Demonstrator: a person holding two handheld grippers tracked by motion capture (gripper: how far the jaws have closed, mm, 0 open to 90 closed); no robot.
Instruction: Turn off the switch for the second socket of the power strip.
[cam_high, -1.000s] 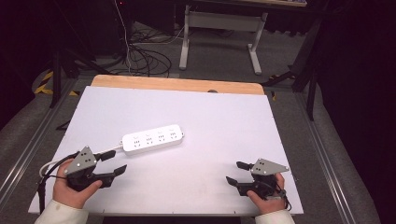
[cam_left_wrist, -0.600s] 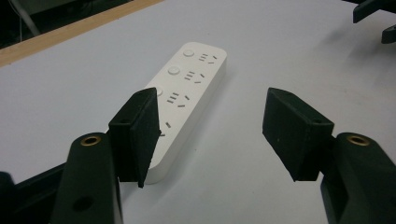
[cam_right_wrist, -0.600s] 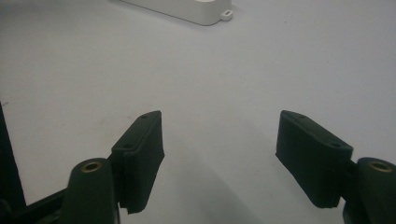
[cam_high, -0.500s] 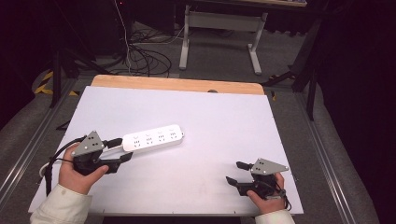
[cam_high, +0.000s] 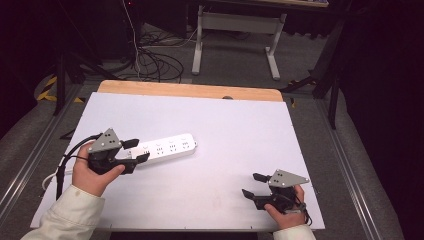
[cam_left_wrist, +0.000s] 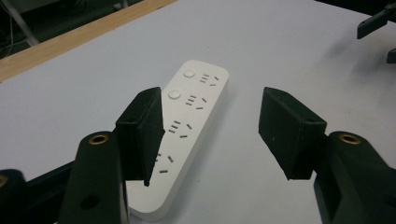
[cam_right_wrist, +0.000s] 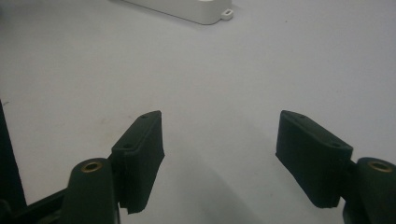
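- Since the earlier frames, the left tool has travelled up and toward the middle of the bench, from the near left corner to the left end of the power strip; the right tool has stayed where it was near the front right corner, and the strip has not shifted.
- Now the left tool's jaws stand wide apart with nothing between them, and they hang over the strip's near end without closing on it.
- From the left gripper view, one jaw overlaps the strip while the other is over bare white surface beside it; whether a jaw touches the strip I cannot tell.
- White and long, the power strip lies flat on the white bench, left of centre, running roughly left to right with a slight tilt.
- Its top face shows rows of socket slots and two round buttons toward the far end in the left gripper view.
- A person's left hand grips the left tool from below, a pale sleeve behind it, and a black cable loops off to the left.
- Wide open and empty too, the right tool is held low over the bench, well apart from the strip.
- Seen from the right gripper view, the strip's end with a small tab lies at the top edge, far ahead of the jaws.
- Beyond the bench's wooden far edge, a grey floor carries tangled cables and a white frame's legs.
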